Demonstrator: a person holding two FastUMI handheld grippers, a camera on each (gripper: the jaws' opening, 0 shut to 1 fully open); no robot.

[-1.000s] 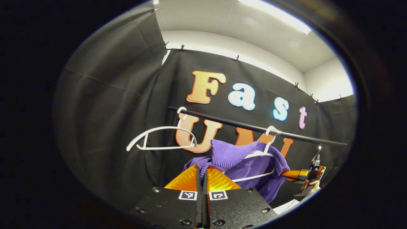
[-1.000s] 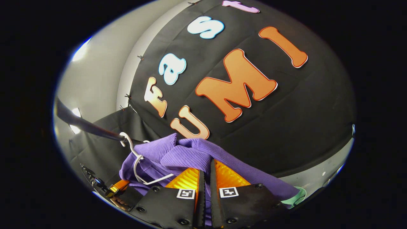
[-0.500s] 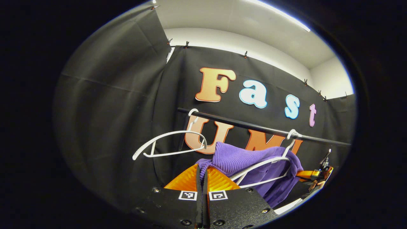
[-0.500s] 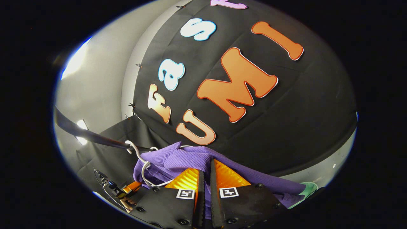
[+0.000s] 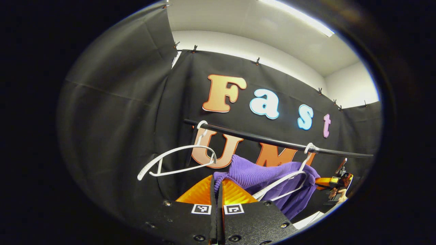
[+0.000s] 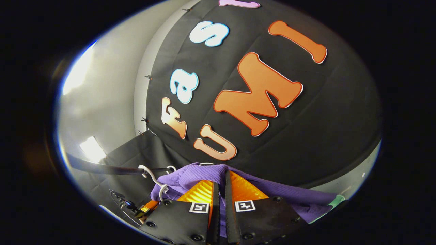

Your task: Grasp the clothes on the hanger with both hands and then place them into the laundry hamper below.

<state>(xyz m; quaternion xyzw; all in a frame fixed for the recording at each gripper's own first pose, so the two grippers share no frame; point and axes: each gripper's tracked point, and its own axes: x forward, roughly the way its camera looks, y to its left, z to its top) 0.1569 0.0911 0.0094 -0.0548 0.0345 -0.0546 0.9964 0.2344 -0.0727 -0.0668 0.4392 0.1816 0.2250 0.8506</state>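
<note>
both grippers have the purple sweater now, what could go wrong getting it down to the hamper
The white hanger is partly inside the purple sweater while hooked on the rail, so pulling down may snag it or drag the hanger off. Each gripper, left and right, pinches just a fold, which might slip. The empty hanger nearby could get knocked.

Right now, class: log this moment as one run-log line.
left gripper: shut on purple sweater | right gripper: shut on purple sweater | white hanger: on rail

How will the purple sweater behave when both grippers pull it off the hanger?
The purple sweater is a ribbed knit that bunches, so probably floppy and sagging between grips. It may snag on the white hanger, whose arm crosses it.
</note>
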